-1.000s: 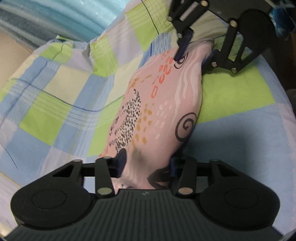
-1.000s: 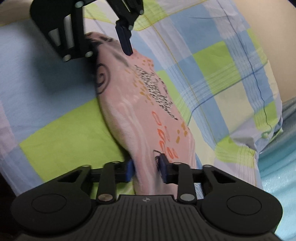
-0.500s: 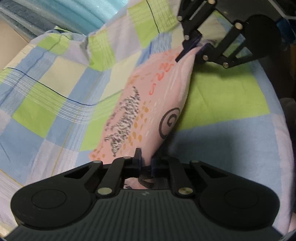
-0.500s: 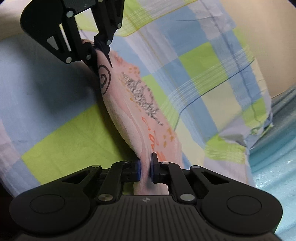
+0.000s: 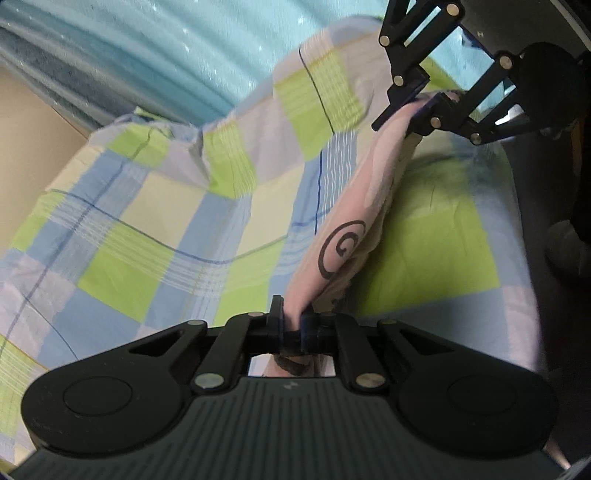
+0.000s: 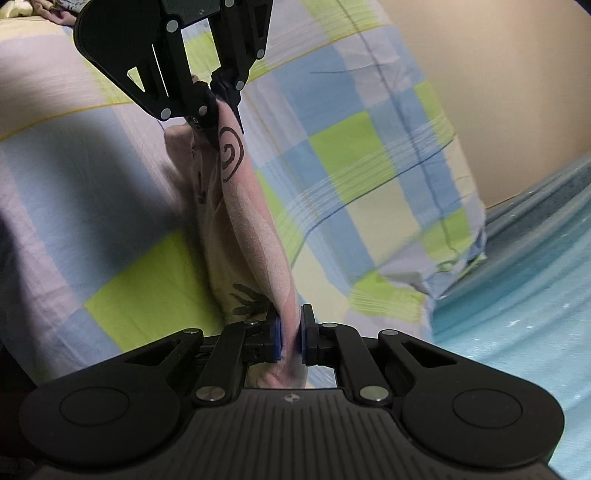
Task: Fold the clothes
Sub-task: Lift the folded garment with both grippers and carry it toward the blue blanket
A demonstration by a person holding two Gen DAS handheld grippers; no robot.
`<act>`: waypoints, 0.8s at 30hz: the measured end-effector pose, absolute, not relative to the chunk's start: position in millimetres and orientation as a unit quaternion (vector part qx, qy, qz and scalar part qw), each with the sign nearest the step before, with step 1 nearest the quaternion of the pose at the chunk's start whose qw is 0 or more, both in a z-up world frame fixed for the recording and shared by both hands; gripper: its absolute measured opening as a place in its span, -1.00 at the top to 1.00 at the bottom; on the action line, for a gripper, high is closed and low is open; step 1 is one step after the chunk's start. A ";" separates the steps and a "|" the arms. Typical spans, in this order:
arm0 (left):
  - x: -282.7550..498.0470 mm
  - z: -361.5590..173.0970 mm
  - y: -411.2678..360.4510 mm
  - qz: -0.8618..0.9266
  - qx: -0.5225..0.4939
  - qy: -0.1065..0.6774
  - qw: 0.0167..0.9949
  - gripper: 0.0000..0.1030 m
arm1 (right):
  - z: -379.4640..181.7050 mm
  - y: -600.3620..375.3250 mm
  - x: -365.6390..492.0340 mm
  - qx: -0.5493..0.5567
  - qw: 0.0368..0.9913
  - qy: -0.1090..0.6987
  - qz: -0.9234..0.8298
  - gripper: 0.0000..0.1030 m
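A pink patterned garment (image 5: 354, 225) with dark spiral prints hangs stretched between the two grippers above a checked bedsheet (image 5: 155, 229). My left gripper (image 5: 291, 325) is shut on one end of it at the bottom of the left wrist view. My right gripper (image 6: 290, 334) is shut on the other end. Each gripper shows in the other's view: the right gripper (image 5: 417, 107) at the top right, the left gripper (image 6: 218, 110) at the top. The garment (image 6: 243, 229) sags a little between them, lifted off the sheet.
The blue, green and pale yellow checked bedsheet (image 6: 351, 166) covers the surface below. A turquoise mat (image 5: 192, 55) lies past the sheet's edge, also seen as the turquoise mat (image 6: 524, 266) at right. A beige wall (image 6: 509, 81) stands behind. Other cloth (image 6: 48, 9) lies at the far corner.
Both grippers have shut on the garment's ends and raised it off the sheet. It went from lying flat and wide to hanging as a narrow stretched band.
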State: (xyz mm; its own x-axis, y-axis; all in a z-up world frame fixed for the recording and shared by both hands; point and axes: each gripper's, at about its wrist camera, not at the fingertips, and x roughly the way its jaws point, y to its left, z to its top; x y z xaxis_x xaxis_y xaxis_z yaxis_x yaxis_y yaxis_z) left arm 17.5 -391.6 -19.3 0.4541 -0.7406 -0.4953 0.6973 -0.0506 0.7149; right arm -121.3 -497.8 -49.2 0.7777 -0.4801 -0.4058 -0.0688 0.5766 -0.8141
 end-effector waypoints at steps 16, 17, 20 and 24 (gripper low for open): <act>-77.4 16.6 -409.0 -0.590 0.482 -0.114 0.638 0.85 | -0.1 -489.6 -234.5 -0.441 0.807 0.322 -0.225 0.87; -84.3 17.8 -412.4 -0.594 0.482 -0.119 0.634 0.85 | 2.0 -491.2 -243.6 -0.438 0.805 0.325 -0.233 0.87; -105.8 22.7 -425.5 -0.613 0.475 -0.137 0.617 0.85 | 7.7 -495.7 -270.5 -0.431 0.798 0.333 -0.258 0.87; -136.2 30.3 -441.7 -0.637 0.465 -0.162 0.594 0.85 | 13.9 -501.6 -305.4 -0.420 0.788 0.345 -0.290 0.87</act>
